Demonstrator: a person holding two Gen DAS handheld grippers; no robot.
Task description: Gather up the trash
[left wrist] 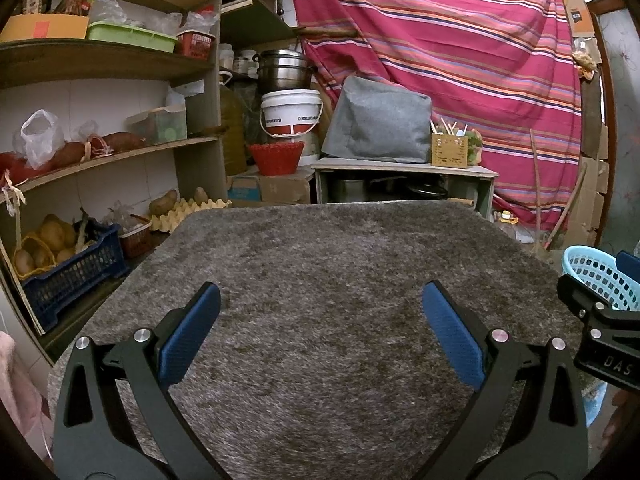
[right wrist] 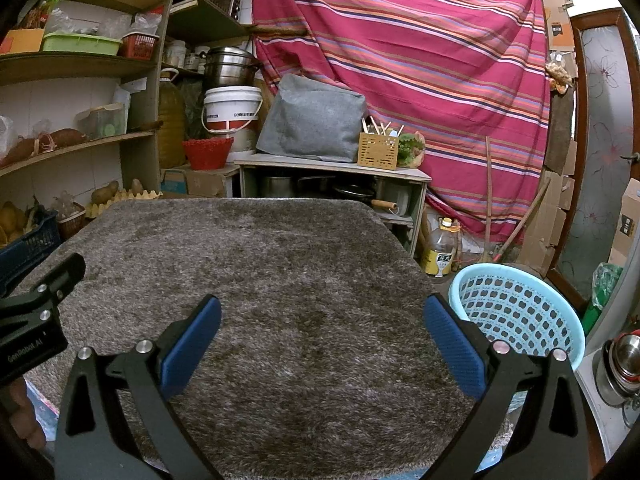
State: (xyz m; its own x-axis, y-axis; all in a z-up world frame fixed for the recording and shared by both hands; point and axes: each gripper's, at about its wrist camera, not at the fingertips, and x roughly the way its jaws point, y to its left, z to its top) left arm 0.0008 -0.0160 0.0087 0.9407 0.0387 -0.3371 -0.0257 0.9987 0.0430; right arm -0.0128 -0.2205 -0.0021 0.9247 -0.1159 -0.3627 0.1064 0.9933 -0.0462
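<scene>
A light blue perforated plastic basket point(right wrist: 516, 312) stands on the floor just right of the table; its rim also shows at the right edge of the left wrist view point(left wrist: 600, 276). I cannot see what is inside it. No loose trash shows on the grey shaggy mat point(left wrist: 320, 280) that covers the table point(right wrist: 280, 272). My left gripper point(left wrist: 320, 304) is open and empty above the near part of the mat. My right gripper point(right wrist: 322, 314) is open and empty above the mat, its right finger in front of the basket. Each gripper shows at the edge of the other's view.
Wooden shelves point(left wrist: 120, 156) with potatoes, crates and egg trays stand at the left. A low cabinet point(right wrist: 332, 172) with a grey covered box, buckets and pots stands behind the table. A striped red cloth point(right wrist: 420, 60) hangs at the back. An oil bottle point(right wrist: 440, 252) stands on the floor.
</scene>
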